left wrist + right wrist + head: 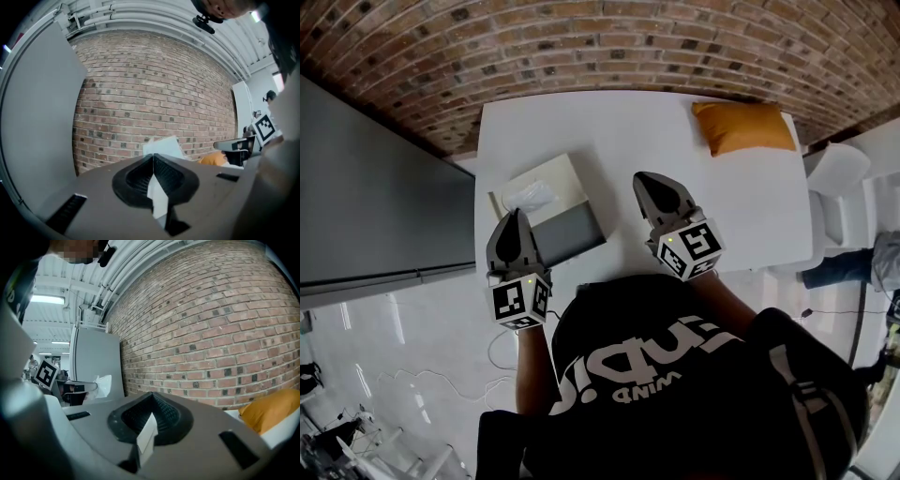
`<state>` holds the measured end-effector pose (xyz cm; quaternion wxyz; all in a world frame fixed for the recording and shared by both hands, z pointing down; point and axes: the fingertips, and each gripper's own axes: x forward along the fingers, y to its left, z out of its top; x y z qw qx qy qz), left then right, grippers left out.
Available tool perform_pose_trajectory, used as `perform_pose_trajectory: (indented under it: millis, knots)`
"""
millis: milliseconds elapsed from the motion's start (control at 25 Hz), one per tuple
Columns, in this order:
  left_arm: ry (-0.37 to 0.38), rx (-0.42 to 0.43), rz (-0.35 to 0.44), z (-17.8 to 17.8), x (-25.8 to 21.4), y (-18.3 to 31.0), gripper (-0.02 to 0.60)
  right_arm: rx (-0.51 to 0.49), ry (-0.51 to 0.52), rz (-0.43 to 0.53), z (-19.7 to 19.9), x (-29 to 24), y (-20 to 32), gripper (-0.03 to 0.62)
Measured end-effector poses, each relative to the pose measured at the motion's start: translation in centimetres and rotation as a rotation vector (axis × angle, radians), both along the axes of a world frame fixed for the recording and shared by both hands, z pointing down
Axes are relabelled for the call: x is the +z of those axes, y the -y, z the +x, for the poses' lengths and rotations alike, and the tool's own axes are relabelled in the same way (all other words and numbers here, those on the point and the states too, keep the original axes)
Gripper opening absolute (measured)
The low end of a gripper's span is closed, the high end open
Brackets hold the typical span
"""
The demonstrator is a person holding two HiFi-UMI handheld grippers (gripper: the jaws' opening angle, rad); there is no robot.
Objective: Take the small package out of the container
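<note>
An open box (569, 234) with a grey side wall and a cream flap stands on the white table (609, 131), towards its left edge. Inside it lies a small white crinkled package (528, 195). My left gripper (515, 217) is at the box's near left corner, shut and holding nothing; in the left gripper view its jaws (153, 157) meet in a line, with the box's pale flap (165, 144) just beyond. My right gripper (646, 179) hovers to the right of the box, also shut and empty, its jaws (151, 395) closed together.
An orange cushion-like item (742, 127) lies at the table's far right corner. A tall grey panel (375, 206) stands close to the table's left edge. The brick wall (600, 37) runs behind. A white chair (836, 171) stands right of the table.
</note>
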<state>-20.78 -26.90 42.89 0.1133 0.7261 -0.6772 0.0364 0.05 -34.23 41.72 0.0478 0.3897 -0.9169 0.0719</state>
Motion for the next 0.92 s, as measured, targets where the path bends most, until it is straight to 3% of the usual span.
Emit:
perform_pose_trajectory:
  millis: [440, 720, 920]
  knots:
    - [-0.005, -0.004, -0.029, 0.34, 0.25, -0.22, 0.014, 0.001, 0.004, -0.011, 0.22, 0.19, -0.27, -0.002]
    - [0.016, 0.009, 0.042, 0.14, 0.07, 0.18, 0.012, -0.004, 0.008, -0.022, -0.02, 0.44, -0.41, -0.002]
    - [0.008, 0.006, 0.033, 0.20, 0.27, -0.03, 0.012, -0.004, 0.007, -0.022, 0.08, 0.35, -0.51, -0.002]
